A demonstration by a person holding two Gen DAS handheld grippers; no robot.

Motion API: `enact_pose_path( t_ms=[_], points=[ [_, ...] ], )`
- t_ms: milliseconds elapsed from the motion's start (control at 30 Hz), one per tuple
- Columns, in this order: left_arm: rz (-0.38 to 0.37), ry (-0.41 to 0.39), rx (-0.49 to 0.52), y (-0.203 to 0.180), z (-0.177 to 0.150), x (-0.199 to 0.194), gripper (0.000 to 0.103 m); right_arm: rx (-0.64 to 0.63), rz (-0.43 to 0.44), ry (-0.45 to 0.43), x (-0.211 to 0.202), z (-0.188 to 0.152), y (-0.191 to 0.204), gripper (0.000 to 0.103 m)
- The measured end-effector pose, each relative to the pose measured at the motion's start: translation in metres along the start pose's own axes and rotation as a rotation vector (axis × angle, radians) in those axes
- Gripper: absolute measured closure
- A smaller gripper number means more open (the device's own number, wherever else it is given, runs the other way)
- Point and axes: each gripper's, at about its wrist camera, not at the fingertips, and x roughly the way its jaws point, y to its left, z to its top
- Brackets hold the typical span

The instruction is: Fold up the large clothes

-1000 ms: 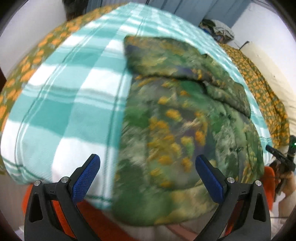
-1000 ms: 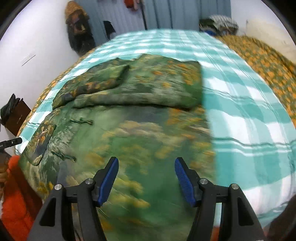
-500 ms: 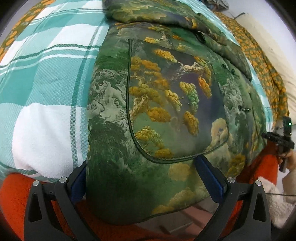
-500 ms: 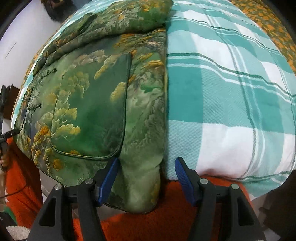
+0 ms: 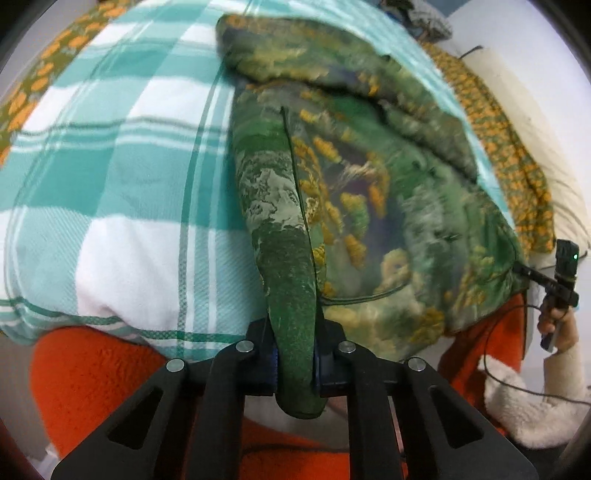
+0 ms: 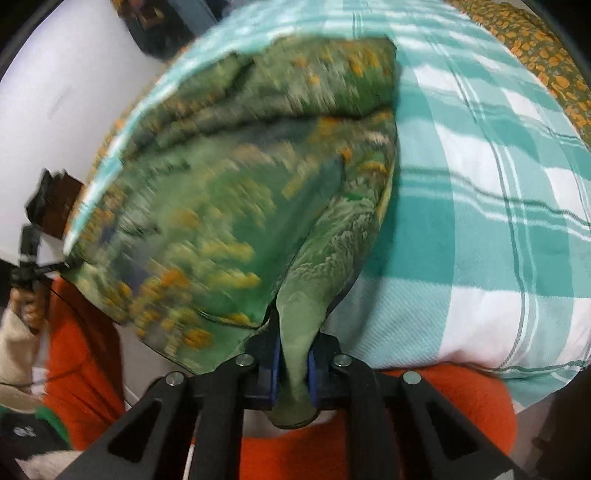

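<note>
A green padded jacket [image 5: 369, 206] with orange and yellow tree prints lies on the bed, its sleeves folded over the far part. At the near hem's left corner, my left gripper [image 5: 295, 362] is closing its jaws, and the blue pads press on a fold of green fabric. The same jacket [image 6: 221, 206] appears blurred in the right wrist view. There my right gripper [image 6: 293, 369] is closing its jaws on the hem's right corner, with cloth pinched between the pads. Both corners are lifted slightly off the bed edge.
A teal and white checked blanket [image 5: 129, 184] covers the bed, over an orange-flowered sheet [image 5: 517, 158]. A person's orange fleece [image 5: 92, 387] fills the near foreground. A white wall [image 6: 55, 92] stands at the left, and a pile of clothes [image 5: 424, 18] lies at the far end.
Both grippers went from open around the jacket's near hem to clamped on its two corners. The hem corners have bunched up and risen between the pads.
</note>
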Motion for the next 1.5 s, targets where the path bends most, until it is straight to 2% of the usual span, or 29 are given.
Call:
enact_pose_path(
  t_ms=[233,433,500,567,633,767,900,1000,1067,1167,1200,1267,1300,1333,1400,1467,1500],
  points=[
    [-0.048,-0.085,-0.036,-0.012,0.0,-0.028,0.093,-0.025,0.071,-0.096,-0.044,0.012,0.026,0.092],
    [-0.022,-0.055,-0.025,-0.009,-0.033,-0.056,0.093,-0.017,0.152,-0.105,-0.074,-0.002,0.02,0.092],
    [-0.03,-0.05,-0.038,-0.004,-0.045,-0.071,0.093,0.005,0.192,-0.104,-0.081,-0.01,0.015,0.092],
    [-0.052,-0.071,-0.055,-0.001,-0.042,-0.087,0.093,0.036,0.23,-0.117,-0.089,-0.013,0.009,0.092],
    [-0.093,-0.13,-0.066,0.002,-0.023,-0.106,0.093,0.058,0.267,-0.144,-0.094,-0.005,0.004,0.092],
    [-0.129,-0.248,-0.049,0.003,0.044,-0.117,0.093,0.088,0.308,-0.268,-0.092,0.048,-0.011,0.092],
    [-0.144,-0.301,-0.1,0.014,0.115,-0.083,0.093,0.186,0.312,-0.362,-0.057,0.111,-0.038,0.092],
    [-0.136,-0.31,-0.171,0.024,0.146,-0.051,0.093,0.276,0.28,-0.377,-0.01,0.147,-0.059,0.092],
    [-0.099,-0.314,-0.201,0.03,0.166,-0.027,0.092,0.334,0.261,-0.382,0.02,0.161,-0.071,0.092],
    [-0.064,-0.306,-0.211,0.032,0.174,-0.001,0.083,0.409,0.222,-0.366,0.058,0.172,-0.085,0.092],
    [-0.052,-0.301,-0.217,0.032,0.175,0.006,0.076,0.421,0.207,-0.355,0.069,0.174,-0.089,0.092],
    [-0.042,-0.301,-0.229,0.032,0.176,0.013,0.058,0.461,0.2,-0.355,0.08,0.173,-0.094,0.089],
    [-0.059,-0.304,-0.238,0.033,0.176,0.012,0.045,0.486,0.214,-0.358,0.082,0.173,-0.097,0.089],
    [-0.078,-0.309,-0.244,0.033,0.176,0.009,0.036,0.506,0.23,-0.358,0.082,0.172,-0.099,0.087],
    [-0.132,-0.333,-0.255,0.035,0.173,-0.005,0.028,0.528,0.275,-0.356,0.078,0.172,-0.103,0.073],
    [-0.169,-0.362,-0.239,0.038,0.169,-0.019,0.023,0.53,0.313,-0.365,0.066,0.172,-0.104,0.044],
    [-0.172,-0.371,-0.223,0.038,0.166,-0.025,0.018,0.525,0.32,-0.374,0.059,0.172,-0.103,0.037]
  ],
)
